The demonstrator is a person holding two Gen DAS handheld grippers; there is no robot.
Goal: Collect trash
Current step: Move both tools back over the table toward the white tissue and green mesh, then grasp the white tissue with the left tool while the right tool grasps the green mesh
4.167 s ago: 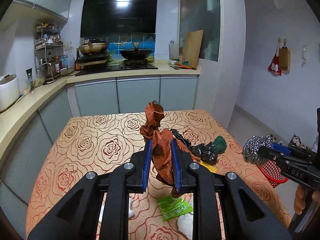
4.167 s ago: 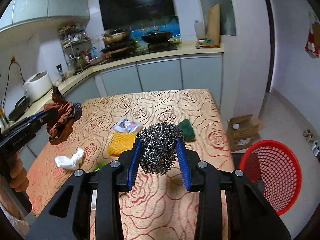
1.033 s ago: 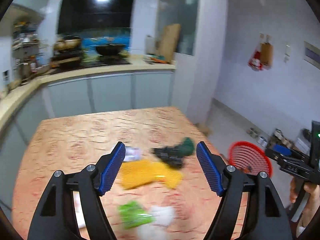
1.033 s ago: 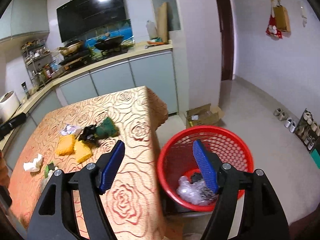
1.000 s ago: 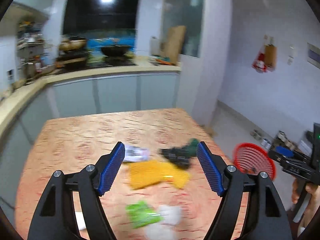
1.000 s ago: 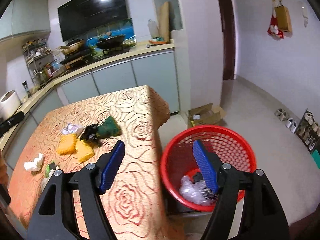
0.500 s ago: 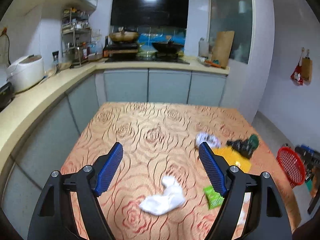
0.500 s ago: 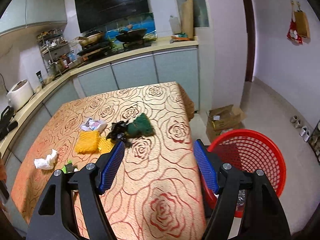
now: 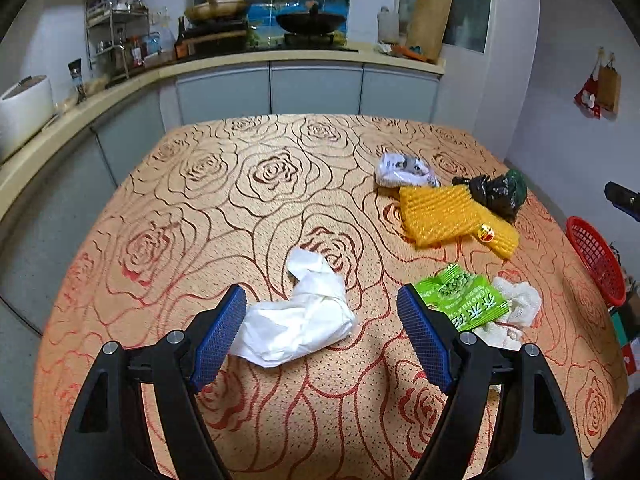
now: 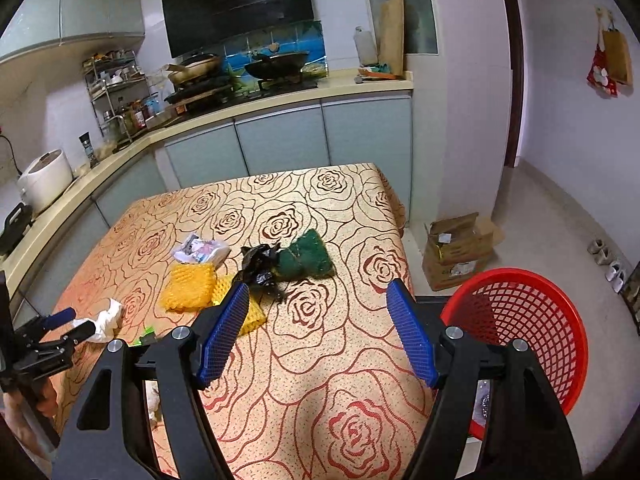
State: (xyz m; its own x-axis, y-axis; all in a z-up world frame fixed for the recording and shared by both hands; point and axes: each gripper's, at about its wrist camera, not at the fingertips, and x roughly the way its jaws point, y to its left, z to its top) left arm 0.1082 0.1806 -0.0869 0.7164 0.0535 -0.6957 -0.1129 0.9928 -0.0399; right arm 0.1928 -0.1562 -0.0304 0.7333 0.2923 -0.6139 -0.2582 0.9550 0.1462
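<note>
Both grippers are now empty: the rust bag and steel wool they carried seconds ago are gone, apparently dropped in the red basket off the bench's right edge. The left gripper has swung back from the basket to the bench, fingers wide, straddling the white tissue just ahead. The right gripper, fingers also wide, hovers left of the basket, facing the black bag. Two items seem binned; the tissue looks like the next pick.
</note>
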